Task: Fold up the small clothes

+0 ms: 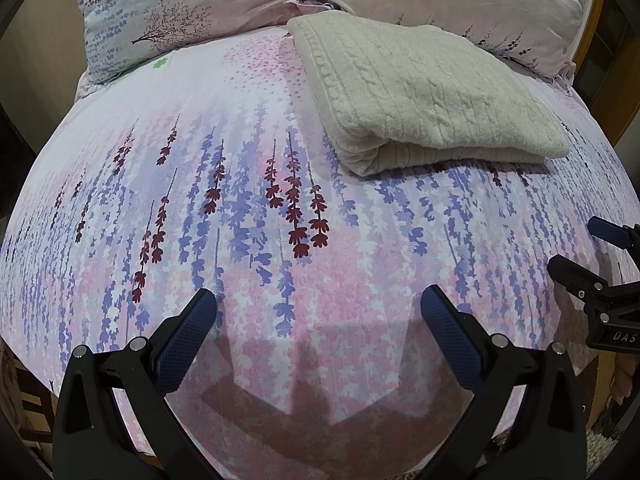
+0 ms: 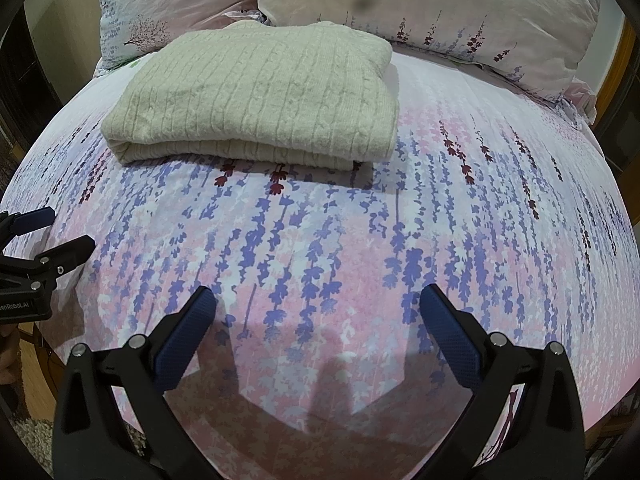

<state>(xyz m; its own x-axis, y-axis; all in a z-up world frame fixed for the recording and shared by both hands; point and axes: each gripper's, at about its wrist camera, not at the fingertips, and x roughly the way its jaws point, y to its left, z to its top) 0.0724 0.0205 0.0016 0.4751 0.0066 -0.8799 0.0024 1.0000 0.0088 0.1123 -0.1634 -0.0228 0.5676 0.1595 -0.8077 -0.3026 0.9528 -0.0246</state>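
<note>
A cream cable-knit sweater (image 1: 416, 96) lies folded into a neat rectangle on the bed, toward the pillows; it also shows in the right wrist view (image 2: 256, 96). My left gripper (image 1: 318, 300) is open and empty, held above the sheet well short of the sweater. My right gripper (image 2: 318, 300) is open and empty too, also short of the sweater. The right gripper shows at the right edge of the left wrist view (image 1: 592, 248), and the left gripper shows at the left edge of the right wrist view (image 2: 60, 232).
The bed sheet (image 1: 240, 200) is pink and purple with a flower print. Two matching pillows (image 1: 168, 12) (image 2: 440, 4) lie behind the sweater. A wooden bed frame (image 2: 616, 48) shows at the right edge. A shaggy rug (image 2: 28, 436) lies beside the bed.
</note>
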